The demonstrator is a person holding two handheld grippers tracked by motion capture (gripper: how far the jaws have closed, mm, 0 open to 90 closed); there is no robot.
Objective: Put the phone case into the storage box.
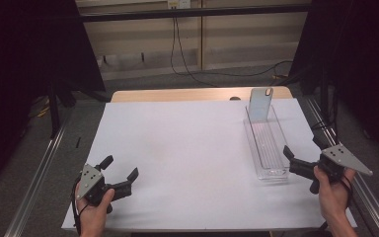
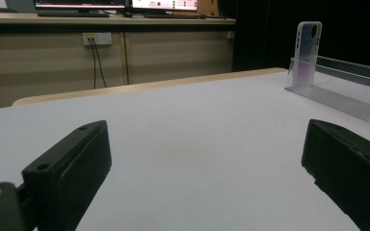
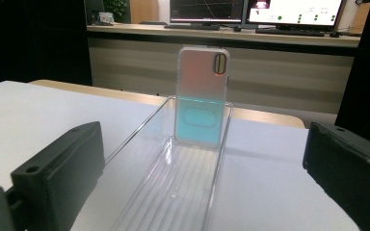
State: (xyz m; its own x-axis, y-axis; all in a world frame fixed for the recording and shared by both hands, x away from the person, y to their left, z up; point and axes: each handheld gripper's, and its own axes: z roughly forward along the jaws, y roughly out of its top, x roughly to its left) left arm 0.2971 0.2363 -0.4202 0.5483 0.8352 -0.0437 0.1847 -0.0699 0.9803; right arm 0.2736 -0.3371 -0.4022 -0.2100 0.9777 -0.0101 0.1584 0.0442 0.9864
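A clear, long plastic tray [image 1: 266, 143] lies on the right side of the white table [image 1: 187, 153]. A translucent phone case [image 1: 260, 103] stands upright at the tray's far end, leaning on its end wall; it looks pink above and teal below in the right gripper view [image 3: 202, 98]. My right gripper [image 1: 303, 148] is open just short of the tray's near end, with the tray [image 3: 183, 183] running away between its jaws. My left gripper [image 1: 120, 168] rests open near the front left edge with nothing between its jaws. From there the case [image 2: 308, 53] stands far off to the right.
The table's wooden far edge [image 1: 197, 94] shows beyond the white sheet. Black curtains and stands flank both sides. A metal rail [image 1: 34, 182] runs along the floor at the left. Cables [image 1: 182, 54] hang on the back wall.
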